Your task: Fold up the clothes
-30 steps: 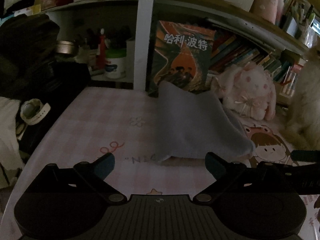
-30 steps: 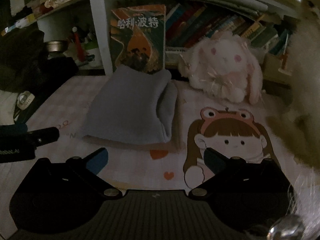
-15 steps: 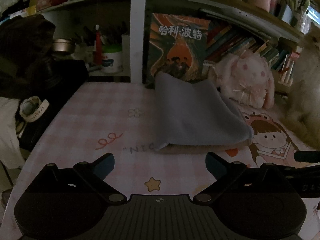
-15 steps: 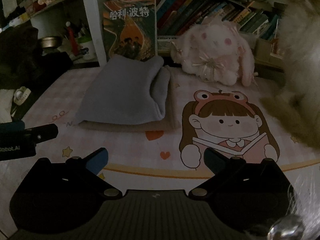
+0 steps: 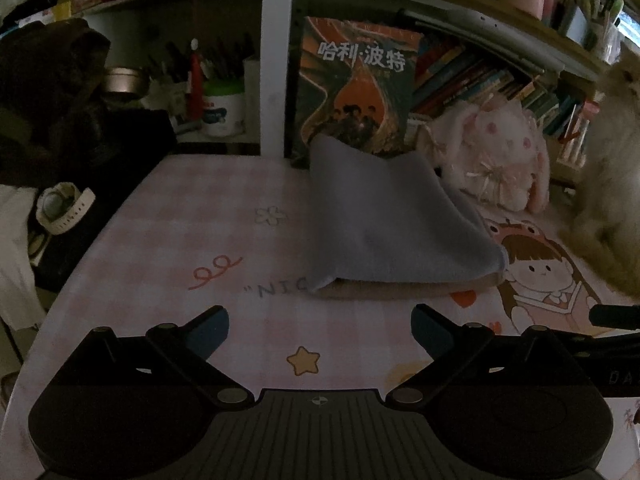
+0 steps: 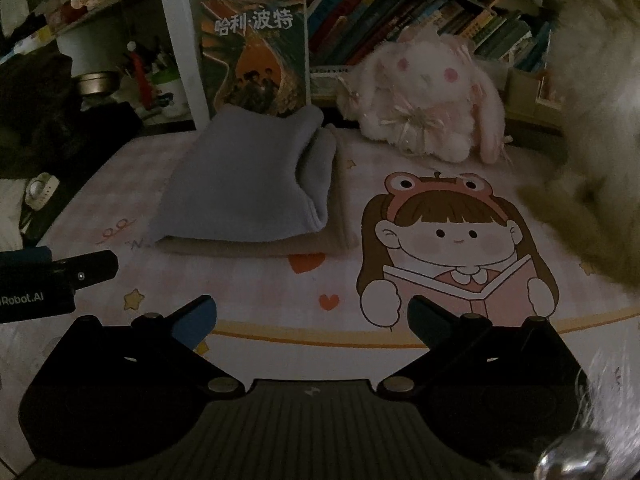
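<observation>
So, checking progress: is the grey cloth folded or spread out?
Folded. The grey cloth lies doubled over, its rounded fold edge at the right, on a beige layer. Both grippers are open and clear of it.

A grey-blue garment (image 5: pixel 392 220) is seen folded flat atop a beige layer (image 6: pixel 256 246), at twelve o'clock on the surface (image 5: pixel 200 240).

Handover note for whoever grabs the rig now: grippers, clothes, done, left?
Left hand-held gripper: open, empty, above the mat, short of the clothes.
Right hand-held gripper: open, empty, also short of them.
Grey garment: folded, lying on a folded beige piece, at the back of the mat before the book.
Done: both look folded and stacked.
Left: no loose clothes in view; check off-frame.
</observation>
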{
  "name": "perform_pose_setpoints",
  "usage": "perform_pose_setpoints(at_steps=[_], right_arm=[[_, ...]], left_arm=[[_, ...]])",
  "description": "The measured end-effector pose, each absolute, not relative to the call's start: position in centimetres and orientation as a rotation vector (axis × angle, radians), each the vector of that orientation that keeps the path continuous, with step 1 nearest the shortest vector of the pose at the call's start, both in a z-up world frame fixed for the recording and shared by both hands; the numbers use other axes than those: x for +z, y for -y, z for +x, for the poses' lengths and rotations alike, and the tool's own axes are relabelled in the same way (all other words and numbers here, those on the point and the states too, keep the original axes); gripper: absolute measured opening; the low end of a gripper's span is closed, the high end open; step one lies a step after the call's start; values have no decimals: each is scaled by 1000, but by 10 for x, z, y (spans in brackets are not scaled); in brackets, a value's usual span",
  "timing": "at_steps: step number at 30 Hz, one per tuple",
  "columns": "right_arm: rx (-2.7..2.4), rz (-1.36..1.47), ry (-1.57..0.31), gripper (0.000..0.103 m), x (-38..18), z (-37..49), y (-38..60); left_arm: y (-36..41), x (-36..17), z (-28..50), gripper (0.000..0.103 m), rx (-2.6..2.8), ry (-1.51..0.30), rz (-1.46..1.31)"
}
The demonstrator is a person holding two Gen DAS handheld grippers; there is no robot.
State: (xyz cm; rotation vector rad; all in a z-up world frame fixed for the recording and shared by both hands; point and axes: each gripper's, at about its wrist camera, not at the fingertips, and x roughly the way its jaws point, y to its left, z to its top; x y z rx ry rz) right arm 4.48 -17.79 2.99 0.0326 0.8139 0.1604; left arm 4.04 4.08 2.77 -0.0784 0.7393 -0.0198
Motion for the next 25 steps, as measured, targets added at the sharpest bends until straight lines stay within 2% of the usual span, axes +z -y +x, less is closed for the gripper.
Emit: perform_pose_setpoints(at_steps=[25], right_arm=[[157,39,-833,103,25,48,177]], left_arm=[[-40,24,41,99,-25,-749,-80]])
